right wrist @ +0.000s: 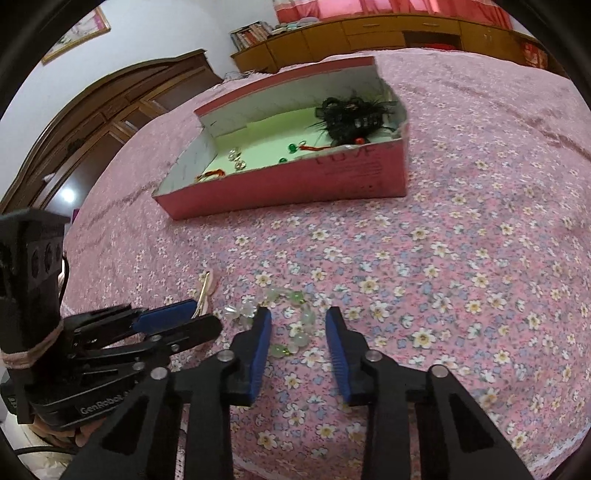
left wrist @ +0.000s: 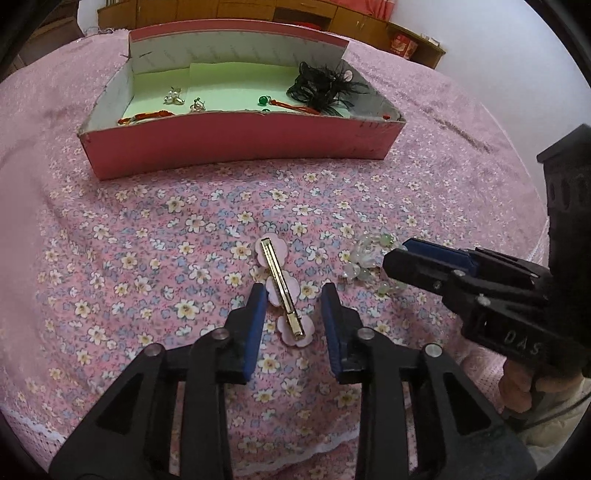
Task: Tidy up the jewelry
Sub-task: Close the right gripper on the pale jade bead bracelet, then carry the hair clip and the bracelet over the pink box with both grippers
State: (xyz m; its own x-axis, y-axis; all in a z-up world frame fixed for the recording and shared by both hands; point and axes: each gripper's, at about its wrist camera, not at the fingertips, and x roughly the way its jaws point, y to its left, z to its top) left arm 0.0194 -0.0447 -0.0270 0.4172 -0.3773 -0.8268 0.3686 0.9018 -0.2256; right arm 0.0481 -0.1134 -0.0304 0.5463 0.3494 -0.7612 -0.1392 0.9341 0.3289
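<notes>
A hair clip [left wrist: 282, 288] with pink flowers and a gold bar lies on the floral cloth. My left gripper [left wrist: 293, 295] straddles it, open, with gaps between the clip and both blue pads. To its right lies a bracelet [left wrist: 369, 266] of clear and green beads. In the right wrist view this bracelet [right wrist: 306, 317] lies between the fingers of my right gripper [right wrist: 298, 315], which is open; the left finger covers part of the loop and the right pad stands clear. The pink box [left wrist: 240, 144] behind holds a black feathered piece [left wrist: 325, 88], earrings [left wrist: 173, 98] and red-corded green beads [left wrist: 264, 100].
The floral cloth [right wrist: 443, 277] covers a bed, and its lace-trimmed front edge [left wrist: 37, 432] runs just below the grippers. Wooden cabinets [right wrist: 369, 33] line the far wall. A hand [left wrist: 517, 387] holds the right gripper's handle.
</notes>
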